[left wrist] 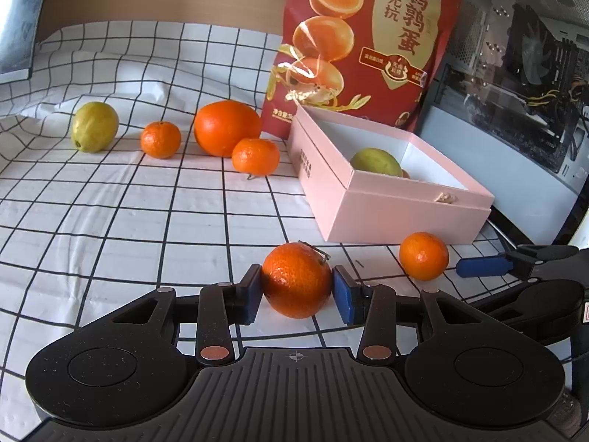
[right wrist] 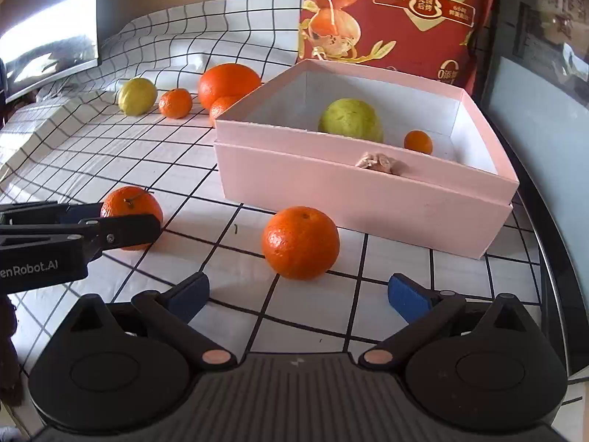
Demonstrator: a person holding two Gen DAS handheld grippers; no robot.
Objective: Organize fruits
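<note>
I'm gripping one mandarin with my left claw [left wrist: 297,287] while my right claw [right wrist: 298,293] is hanging released.

The stemmed mandarin [left wrist: 296,280] is sitting on the checked cloth [left wrist: 110,221] covering the worktop, just in front of the pink box [left wrist: 386,199], with both blue pads pressing on its sides. A second mandarin [right wrist: 300,242] is lying near the box's front wall, just beyond my right claw's wide-spread fingers and touching neither. Inside the box a green guava [right wrist: 350,119] and a small mandarin [right wrist: 418,141] are resting. Left of the box, a large orange [left wrist: 226,127], two mandarins and another guava [left wrist: 94,126] are waiting on the cloth.
</note>
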